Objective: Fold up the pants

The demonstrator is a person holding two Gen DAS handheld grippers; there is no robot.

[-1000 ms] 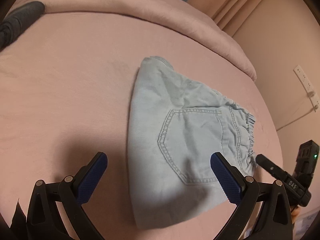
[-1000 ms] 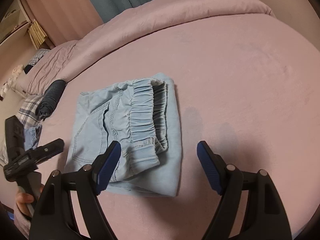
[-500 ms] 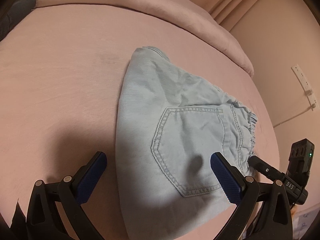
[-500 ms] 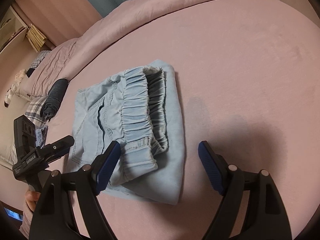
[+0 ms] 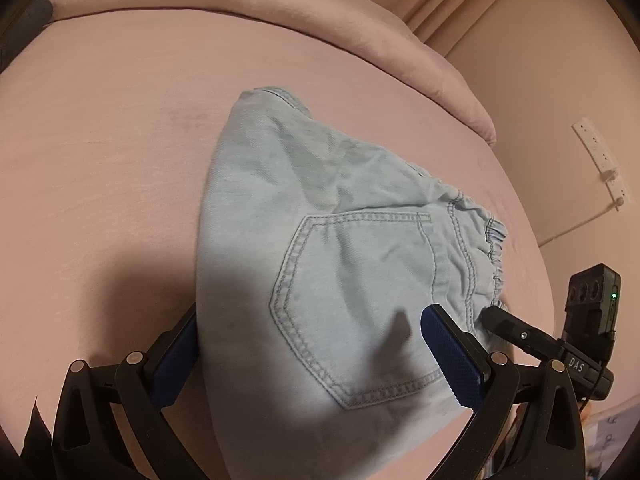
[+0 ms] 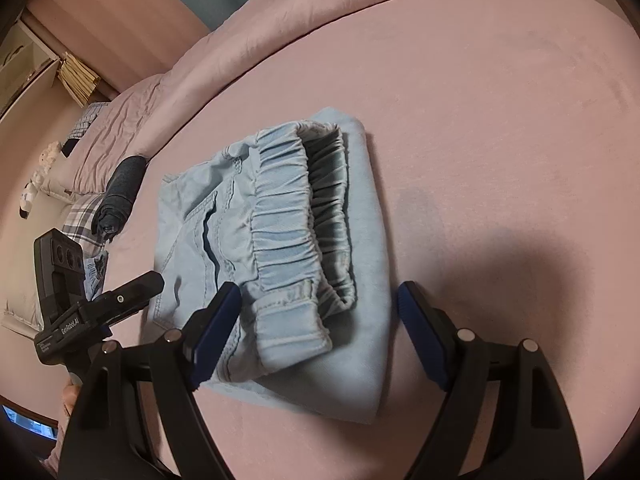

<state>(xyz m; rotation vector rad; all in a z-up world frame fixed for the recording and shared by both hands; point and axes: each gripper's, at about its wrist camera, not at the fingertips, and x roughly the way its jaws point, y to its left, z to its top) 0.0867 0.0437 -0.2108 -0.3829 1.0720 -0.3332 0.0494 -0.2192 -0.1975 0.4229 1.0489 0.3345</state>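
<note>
Left wrist view: pants [image 5: 320, 240] lie on pink bed [image 5: 100, 160], folded into compact wedge, back pocket [image 5: 356, 292] up, elastic waistband [image 5: 494, 256] at right edge. Left gripper [image 5: 316, 356] low over near edge, jaws wide, straddling fabric, nothing gripped.

Right wrist view: pants [image 6: 280, 248] as stacked bundle, waistband [image 6: 288, 216] on top layer, lower layer showing beneath. Right gripper [image 6: 320, 332] at near end, jaws wide, empty. Dark roll [image 6: 120, 188] well apart, by pillows.

Judgement: folding mostly done; perhaps final fold or tidy-up left.
</note>
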